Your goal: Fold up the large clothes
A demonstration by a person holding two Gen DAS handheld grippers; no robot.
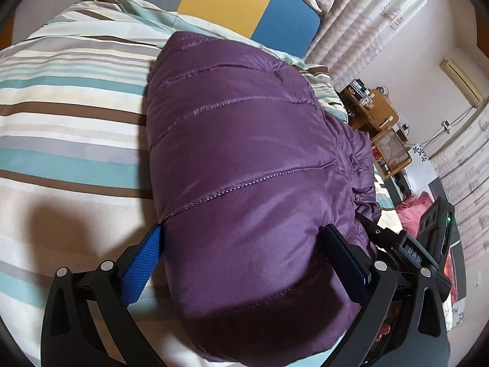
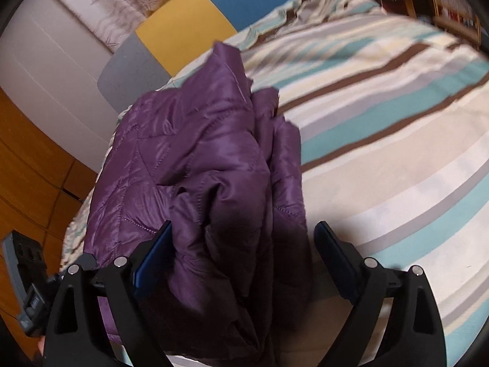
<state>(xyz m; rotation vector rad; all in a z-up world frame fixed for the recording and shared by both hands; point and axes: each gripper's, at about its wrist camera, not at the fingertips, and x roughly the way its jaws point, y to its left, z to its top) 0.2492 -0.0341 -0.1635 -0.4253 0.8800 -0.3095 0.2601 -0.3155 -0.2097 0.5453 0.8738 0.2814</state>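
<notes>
We note the quilted jacket (image 1: 244, 153) is a glossy purple with stitched seam lines. The bedspread (image 1: 67, 116) carries stripes of cream, teal, grey and brown. We record headboard panels (image 1: 232, 3) in grey, mustard yellow and blue. Left tool (image 1: 241, 238): black arms, blue pads (image 1: 143, 263). Right tool (image 2: 244, 241): black arms, dark blue pads (image 2: 156, 253). Curtains (image 1: 360, 21) are pale with a faint print.

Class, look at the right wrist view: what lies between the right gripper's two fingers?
The folded purple jacket fills most of the gap in the right gripper; striped bedding shows beside it.
</notes>
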